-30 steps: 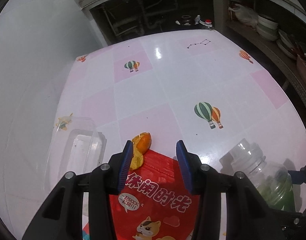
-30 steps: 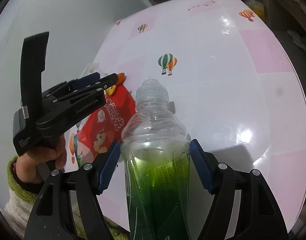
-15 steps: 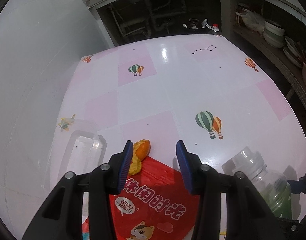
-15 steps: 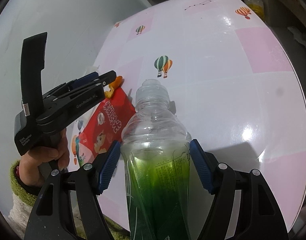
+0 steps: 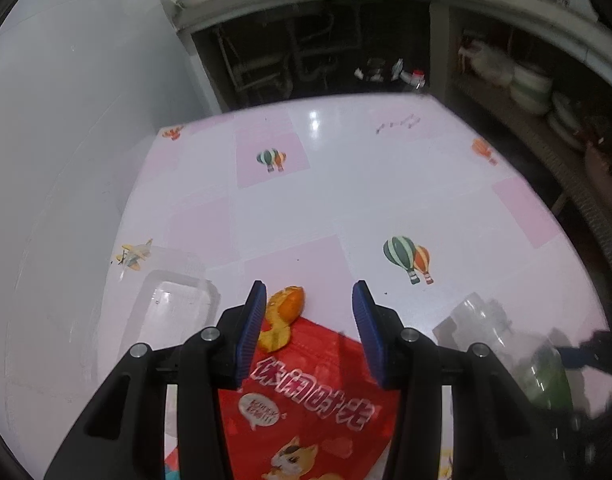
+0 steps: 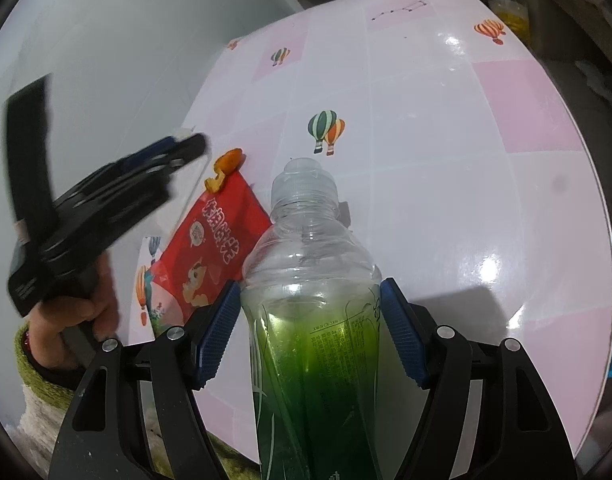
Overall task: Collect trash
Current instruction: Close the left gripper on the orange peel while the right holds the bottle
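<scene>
Trash collection in progress: one item gripped, three items on the table.

Nearest the camera, the right gripper [image 6: 310,328] is clamped at a wide setting on the clear plastic bottle holding green liquid [image 6: 314,320], with both blue pads against the bottle wall; it cannot be told whether the bottle base rests on the glossy pink-and-white checked table [image 5: 386,184]. Just left of the bottle, the red foil snack bag with white lettering and a cartoon cat [image 5: 306,392] lies flat on the table, uncollected. The left gripper [image 5: 308,312] hangs above the bag's far edge, jaws about half open, holding nothing. At that far edge lies the orange fruit peel [image 5: 284,312]. Left of the bag sits the clear plastic tray [image 5: 174,300]. No bin is visible. Judgement: most of the collection remains.
</scene>
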`<state>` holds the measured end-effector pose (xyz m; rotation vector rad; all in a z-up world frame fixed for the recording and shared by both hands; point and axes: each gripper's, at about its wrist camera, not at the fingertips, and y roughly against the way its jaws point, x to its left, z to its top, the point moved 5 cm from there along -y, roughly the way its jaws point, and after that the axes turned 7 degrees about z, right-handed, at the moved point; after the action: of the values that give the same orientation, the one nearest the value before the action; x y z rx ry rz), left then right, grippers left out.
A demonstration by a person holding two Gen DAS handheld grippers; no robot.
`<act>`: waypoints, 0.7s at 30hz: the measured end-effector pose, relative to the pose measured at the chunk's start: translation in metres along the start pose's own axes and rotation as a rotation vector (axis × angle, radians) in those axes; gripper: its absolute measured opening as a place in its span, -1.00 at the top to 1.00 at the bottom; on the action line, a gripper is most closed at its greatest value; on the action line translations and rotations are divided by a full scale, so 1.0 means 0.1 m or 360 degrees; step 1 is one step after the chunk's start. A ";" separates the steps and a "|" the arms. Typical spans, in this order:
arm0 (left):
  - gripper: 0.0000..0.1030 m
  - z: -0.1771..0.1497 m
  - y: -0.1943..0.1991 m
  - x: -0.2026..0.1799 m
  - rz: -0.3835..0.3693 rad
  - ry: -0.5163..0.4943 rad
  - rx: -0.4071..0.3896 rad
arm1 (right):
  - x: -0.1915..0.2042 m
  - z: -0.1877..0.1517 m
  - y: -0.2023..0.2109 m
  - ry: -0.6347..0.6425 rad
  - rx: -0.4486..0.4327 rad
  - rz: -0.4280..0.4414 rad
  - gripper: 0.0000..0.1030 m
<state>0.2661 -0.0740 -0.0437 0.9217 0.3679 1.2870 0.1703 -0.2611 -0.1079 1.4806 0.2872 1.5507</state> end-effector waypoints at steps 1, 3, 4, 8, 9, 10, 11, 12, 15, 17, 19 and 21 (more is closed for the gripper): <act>0.16 -0.03 0.05 0.06 -0.0021 0.0007 -0.0021 | 0.00 0.00 0.01 0.0008 -0.0002 -0.0025 -0.30; 0.16 -0.13 0.16 0.19 -0.0079 0.0014 -0.0048 | 0.01 0.00 0.02 0.0005 0.0000 -0.0073 -0.31; 0.16 -0.18 0.21 0.25 -0.0110 0.0016 -0.0058 | 0.01 0.00 0.02 0.0011 -0.0003 -0.0094 -0.31; 0.16 -0.39 0.33 0.37 -0.0236 -0.0015 -0.0084 | 0.02 -0.03 0.01 0.0022 -0.0008 -0.0138 -0.31; 0.16 -0.44 0.33 0.37 -0.0270 -0.0029 -0.0079 | 0.02 -0.04 0.02 0.0021 -0.0005 -0.0143 -0.31; 0.16 -0.49 0.33 0.36 -0.0308 -0.0051 -0.0077 | 0.03 -0.06 0.03 0.0030 -0.0002 -0.0153 -0.31; 0.16 -0.52 0.32 0.34 -0.0327 -0.0074 -0.0077 | 0.04 -0.06 0.03 0.0039 0.0001 -0.0158 -0.31; 0.16 -0.54 0.30 0.30 -0.0337 -0.0111 -0.0081 | 0.04 -0.07 0.04 0.0038 0.0008 -0.0161 -0.31; 0.16 -0.52 0.23 0.19 -0.0310 -0.0194 -0.0108 | 0.03 -0.09 0.03 0.0019 0.0012 -0.0164 -0.31; 0.16 -0.45 0.14 0.11 -0.0274 -0.0249 -0.0123 | 0.03 -0.10 0.04 -0.0003 0.0005 -0.0179 -0.31; 0.16 -0.40 0.02 0.10 -0.0267 -0.0260 -0.0105 | 0.04 -0.09 0.03 -0.0026 -0.0005 -0.0194 -0.31; 0.16 -0.35 -0.13 0.10 -0.0246 -0.0238 -0.0062 | 0.06 -0.10 0.02 -0.0028 -0.0013 -0.0221 -0.31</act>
<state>0.2529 -0.0510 -0.0726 0.9323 0.2902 1.0735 0.1614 -0.2536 -0.1047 1.4369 0.3653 1.4263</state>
